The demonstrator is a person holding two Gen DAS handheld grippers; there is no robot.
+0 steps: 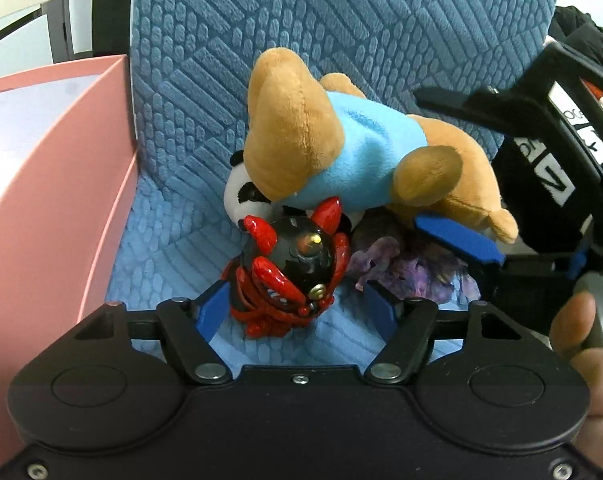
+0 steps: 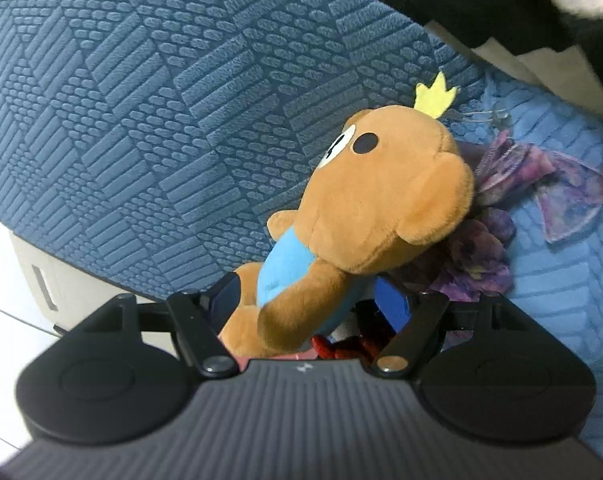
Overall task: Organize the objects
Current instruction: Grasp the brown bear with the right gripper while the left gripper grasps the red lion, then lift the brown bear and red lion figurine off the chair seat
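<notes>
The left tool (image 1: 297,312) is spread around the red and black toy (image 1: 289,272) on the blue sofa seat (image 1: 161,248), beside the pink box (image 1: 61,184). The right tool (image 2: 313,300) pinches the brown bear (image 2: 341,220). Next, squeeze the toy and lift

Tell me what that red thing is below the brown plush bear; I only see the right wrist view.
Observer: It's a glossy red and black toy figure, sitting on the blue cushion between the left gripper's open fingers.
Operator: Anything else hidden under the bear?
Observer: Yes, a small panda plush; its head pokes out from under the bear.
Operator: Any container nearby?
Observer: A pink container stands beside the toys, on the left of the left wrist view.
</notes>
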